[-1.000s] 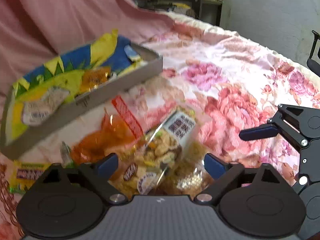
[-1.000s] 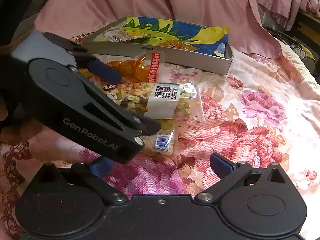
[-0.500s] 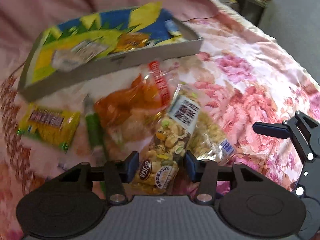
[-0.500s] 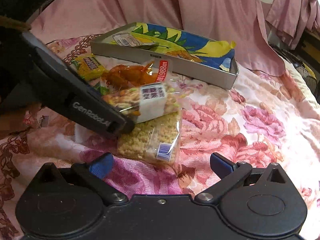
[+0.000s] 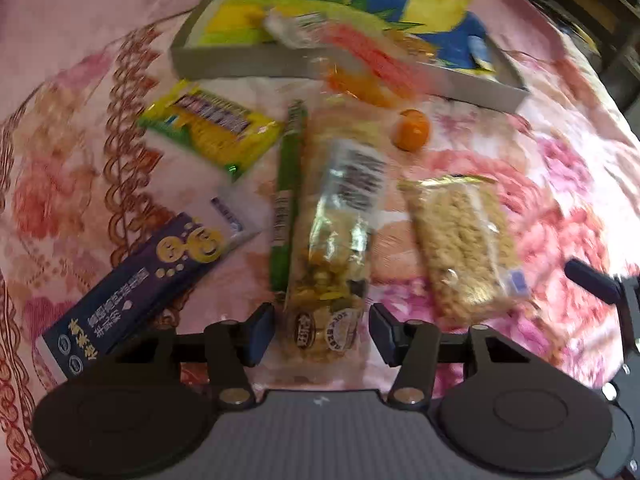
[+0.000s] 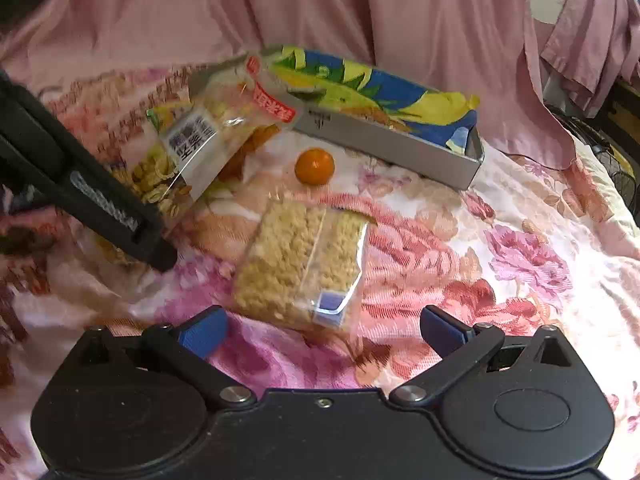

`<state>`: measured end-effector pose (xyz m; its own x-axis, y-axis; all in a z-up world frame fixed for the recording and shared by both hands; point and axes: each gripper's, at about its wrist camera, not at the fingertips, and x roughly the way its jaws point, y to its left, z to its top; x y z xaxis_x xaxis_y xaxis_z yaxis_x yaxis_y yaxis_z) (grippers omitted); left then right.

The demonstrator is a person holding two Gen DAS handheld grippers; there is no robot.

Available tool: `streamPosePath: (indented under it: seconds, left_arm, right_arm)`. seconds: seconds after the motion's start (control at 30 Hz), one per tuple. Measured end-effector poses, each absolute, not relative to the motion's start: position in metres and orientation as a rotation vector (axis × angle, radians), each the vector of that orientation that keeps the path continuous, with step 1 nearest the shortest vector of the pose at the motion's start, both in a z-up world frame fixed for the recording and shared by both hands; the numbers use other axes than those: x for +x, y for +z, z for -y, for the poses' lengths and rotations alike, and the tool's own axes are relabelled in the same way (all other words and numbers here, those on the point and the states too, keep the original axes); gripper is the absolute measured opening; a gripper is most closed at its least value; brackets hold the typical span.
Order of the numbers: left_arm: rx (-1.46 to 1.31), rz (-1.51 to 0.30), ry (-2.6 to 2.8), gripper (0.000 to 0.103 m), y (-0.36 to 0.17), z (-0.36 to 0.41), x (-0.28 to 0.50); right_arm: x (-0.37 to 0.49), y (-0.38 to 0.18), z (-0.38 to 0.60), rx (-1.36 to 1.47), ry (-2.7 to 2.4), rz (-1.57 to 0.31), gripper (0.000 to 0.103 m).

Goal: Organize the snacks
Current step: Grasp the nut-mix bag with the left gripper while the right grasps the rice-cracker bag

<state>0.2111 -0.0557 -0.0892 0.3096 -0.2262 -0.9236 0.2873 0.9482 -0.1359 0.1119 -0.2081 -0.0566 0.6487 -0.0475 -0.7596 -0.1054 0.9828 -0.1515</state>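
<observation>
My left gripper (image 5: 320, 332) points steeply down and grips the near end of a clear bag of mixed nuts (image 5: 332, 264); its jaws are opening slightly with the bag still between the pads. In the right wrist view the nut bag (image 6: 188, 148) hangs tilted above the cloth, held by the left gripper's finger (image 6: 104, 204). An orange snack bag with a red label (image 5: 360, 68) rides blurred at the bag's far end, over the front wall of the grey tray (image 5: 240, 62). My right gripper (image 6: 324, 328) stands open and empty just short of a puffed-rice bar pack (image 6: 300, 264).
A small orange ball (image 6: 315, 166) lies in front of the tray. Left of the nut bag are a green stick pack (image 5: 288, 200), a yellow candy packet (image 5: 212, 128) and a dark blue box (image 5: 136, 284). A blue-yellow bag (image 6: 380, 92) fills the tray. Pink drapes (image 6: 360, 12) hang behind.
The left gripper's jaws narrowed onto the nut bag, the wrist rolled, and the bag rose off the rice bar pack. The orange ball came into sight. The right gripper kept still.
</observation>
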Motion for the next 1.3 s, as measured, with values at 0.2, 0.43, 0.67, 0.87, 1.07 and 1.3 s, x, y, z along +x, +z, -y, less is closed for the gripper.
streamPosePath:
  seconds: [0.2, 0.43, 0.67, 0.87, 1.07, 1.3]
  left_arm:
    - [-0.045, -1.194, -0.337, 0.057, -0.088, 0.045, 0.220]
    - [-0.088, -1.180, -0.301, 0.057, -0.088, 0.038, 0.225]
    - [-0.067, -1.129, -0.288, 0.057, -0.080, 0.039, 0.219]
    - [-0.123, -1.160, -0.292, 0.043, -0.082, 0.035, 0.218]
    - [-0.126, -1.155, -0.274, 0.042, -0.080, 0.032, 0.209]
    - [-0.105, -1.165, -0.256, 0.041, -0.075, 0.039, 0.197]
  right_arm:
    - [0.119, -0.057, 0.217, -0.068, 0.047, -0.866, 0.102]
    - [0.140, -0.067, 0.223, 0.076, 0.043, -0.861, 0.102]
    - [0.154, -0.084, 0.216, 0.069, 0.000, -0.855, 0.099]
    - [0.149, -0.083, 0.204, -0.002, 0.013, -0.839, 0.083]
    - [0.147, -0.082, 0.200, -0.029, 0.014, -0.847, 0.075]
    - [0.134, -0.075, 0.189, -0.127, 0.020, -0.844, 0.073]
